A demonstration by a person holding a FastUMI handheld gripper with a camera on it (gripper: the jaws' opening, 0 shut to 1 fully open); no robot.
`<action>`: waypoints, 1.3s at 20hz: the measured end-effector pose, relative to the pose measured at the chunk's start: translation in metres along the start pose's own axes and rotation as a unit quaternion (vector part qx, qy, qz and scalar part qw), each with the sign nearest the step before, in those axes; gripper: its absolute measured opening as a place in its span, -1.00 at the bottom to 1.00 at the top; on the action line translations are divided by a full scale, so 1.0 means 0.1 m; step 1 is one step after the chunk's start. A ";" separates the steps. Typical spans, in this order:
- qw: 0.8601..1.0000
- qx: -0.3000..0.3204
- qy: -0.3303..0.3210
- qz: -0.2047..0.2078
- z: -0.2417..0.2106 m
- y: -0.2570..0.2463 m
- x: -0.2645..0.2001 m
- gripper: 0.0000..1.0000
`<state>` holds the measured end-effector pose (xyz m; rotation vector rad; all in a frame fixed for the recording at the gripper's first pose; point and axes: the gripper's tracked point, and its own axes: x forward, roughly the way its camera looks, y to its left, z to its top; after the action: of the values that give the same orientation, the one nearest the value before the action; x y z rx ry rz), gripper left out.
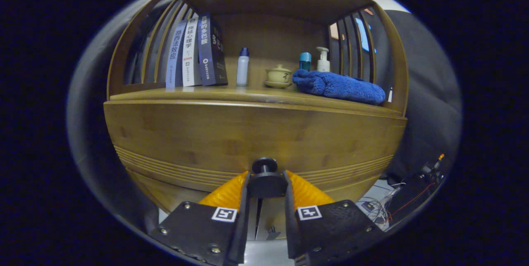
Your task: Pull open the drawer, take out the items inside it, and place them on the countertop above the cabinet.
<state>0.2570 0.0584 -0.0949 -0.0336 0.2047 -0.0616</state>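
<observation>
While we hold the tool (266, 185) level and square to the wooden cabinet (173, 134), its two fingers are pressed narrow onto the dark round knob (265, 166) of the drawer (330, 142), one on each side. Above the drawer front, on the bench (248, 92), stand books (194, 51), a white bottle (242, 67), a small lidded pot (278, 77) and a blue towel (339, 86).
</observation>
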 end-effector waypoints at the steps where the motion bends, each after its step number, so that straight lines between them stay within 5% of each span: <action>1: 1.000 0.008 -0.005 0.004 0.01 0.00 -0.03 -0.22; 7: 1.000 0.003 -0.007 0.006 0.02 -0.02 -0.12 -0.22; 12: 0.995 0.083 -0.054 0.016 0.17 -0.02 0.01 -0.13; 17: 0.999 0.022 -0.034 -0.002 0.14 -0.01 0.01 -0.20; 20: 0.999 0.027 -0.019 -0.005 0.12 0.00 -0.02 -0.40; 26: 1.000 0.026 -0.008 -0.010 0.04 0.00 -0.22 -0.40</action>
<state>0.2361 0.0603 -0.0860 0.0161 0.1865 -0.0862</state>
